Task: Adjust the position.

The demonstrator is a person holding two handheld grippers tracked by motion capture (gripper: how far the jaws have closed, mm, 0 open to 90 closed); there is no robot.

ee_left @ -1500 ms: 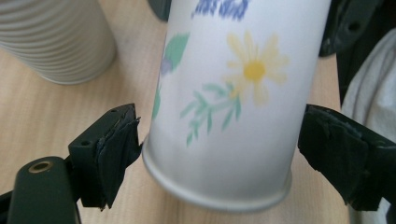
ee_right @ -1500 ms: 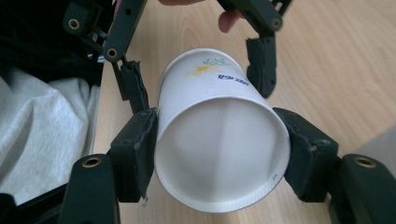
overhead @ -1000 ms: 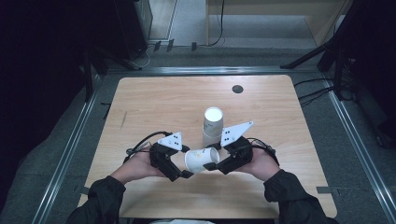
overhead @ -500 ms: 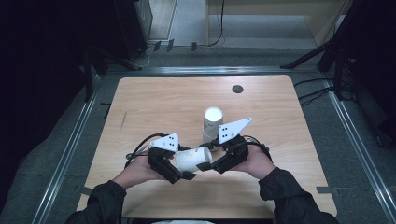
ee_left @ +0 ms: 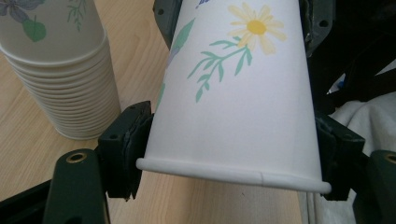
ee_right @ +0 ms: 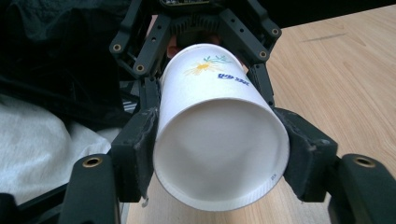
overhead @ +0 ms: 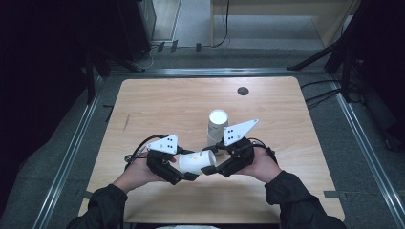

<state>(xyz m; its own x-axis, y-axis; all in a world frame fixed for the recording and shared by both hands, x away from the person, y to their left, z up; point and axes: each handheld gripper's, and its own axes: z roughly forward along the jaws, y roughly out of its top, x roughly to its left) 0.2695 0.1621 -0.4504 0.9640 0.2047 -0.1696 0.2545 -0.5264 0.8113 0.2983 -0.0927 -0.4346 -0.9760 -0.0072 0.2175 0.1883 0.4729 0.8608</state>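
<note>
Wooden table (overhead: 167, 100), grey carpet (overhead: 377, 167) around.

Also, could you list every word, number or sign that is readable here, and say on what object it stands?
Blue print on the held paper cup, beside its yellow daisy: too blurred to read.
Tiny dark mark near the cup's rim: too small to read.
Cup stack: flower pattern, no text.
Nothing else readable.

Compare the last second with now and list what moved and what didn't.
Both hands have drawn slightly toward the person's edge of the table, carrying the paper cup with them. The left gripper and the right gripper still clamp it from opposite ends, lying on its side, as they did a second ago. Nothing was released or newly grasped. The stack of cups stayed upright in the same spot on the table.
</note>
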